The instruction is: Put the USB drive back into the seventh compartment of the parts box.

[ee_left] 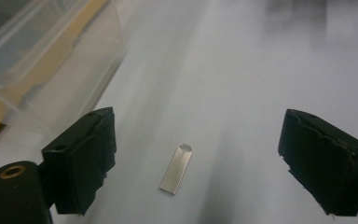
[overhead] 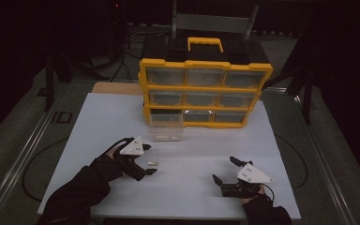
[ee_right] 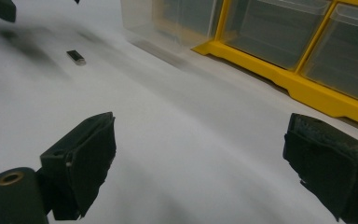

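Clearly the small flat silvery metal strip (ee_left: pixel 176 168), lying low and centre in the left gripper view, looks light, stiff and slippery, so I would pinch its long edges. My left gripper (ee_left: pixel 196 163) straddles it spread wide, pads touching nothing, holding nothing.

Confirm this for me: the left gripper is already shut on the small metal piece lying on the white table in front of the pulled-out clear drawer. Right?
Not quite. The left gripper is open; in the left gripper view the small metal piece lies flat on the white table between the jaws, touched by neither. It does lie in front of the pulled-out clear drawer.
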`<state>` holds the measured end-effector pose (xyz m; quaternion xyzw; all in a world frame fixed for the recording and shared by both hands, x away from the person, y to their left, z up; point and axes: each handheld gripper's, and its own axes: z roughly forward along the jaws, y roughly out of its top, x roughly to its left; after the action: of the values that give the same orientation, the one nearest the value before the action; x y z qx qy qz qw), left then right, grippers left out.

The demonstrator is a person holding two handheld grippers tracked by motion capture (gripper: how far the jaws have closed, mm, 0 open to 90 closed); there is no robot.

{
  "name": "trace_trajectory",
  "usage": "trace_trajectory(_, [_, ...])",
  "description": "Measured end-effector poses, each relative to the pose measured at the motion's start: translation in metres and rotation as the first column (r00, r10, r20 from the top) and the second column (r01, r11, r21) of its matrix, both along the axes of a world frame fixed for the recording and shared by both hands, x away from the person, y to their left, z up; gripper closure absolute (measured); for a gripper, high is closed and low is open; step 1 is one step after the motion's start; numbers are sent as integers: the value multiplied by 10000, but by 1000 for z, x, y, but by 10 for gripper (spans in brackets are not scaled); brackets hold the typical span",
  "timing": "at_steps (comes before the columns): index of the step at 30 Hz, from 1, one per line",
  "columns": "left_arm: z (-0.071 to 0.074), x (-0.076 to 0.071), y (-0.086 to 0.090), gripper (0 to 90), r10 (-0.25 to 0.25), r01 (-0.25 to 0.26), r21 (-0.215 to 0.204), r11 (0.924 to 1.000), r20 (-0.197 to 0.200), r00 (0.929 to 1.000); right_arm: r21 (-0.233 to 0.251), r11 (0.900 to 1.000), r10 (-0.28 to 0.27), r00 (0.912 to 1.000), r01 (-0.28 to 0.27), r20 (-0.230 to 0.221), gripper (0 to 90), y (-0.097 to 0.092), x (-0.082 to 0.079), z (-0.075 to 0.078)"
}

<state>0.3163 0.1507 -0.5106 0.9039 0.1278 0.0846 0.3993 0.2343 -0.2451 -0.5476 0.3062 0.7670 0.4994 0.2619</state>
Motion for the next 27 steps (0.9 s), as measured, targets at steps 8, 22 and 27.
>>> trace_trajectory(8, [-10, 6, 0, 197, 13, -8, 220, 9998, -239, 9997, -31, 10000, 46, 10000, -46, -8, 95, 1, 0, 0])
trace_trajectory(22, [-23, 13, -4, 456, 13, 18, 665, 9978, -471, 9989, -17, 10000, 87, 10000, -88, -28, 95, 1, 0, 0])
trace_trajectory(27, [-27, 15, -5, 534, 108, -77, 574, 9983, -536, 9985, -47, 10000, 84, 10000, -84, -24, 95, 1, 0, -1])
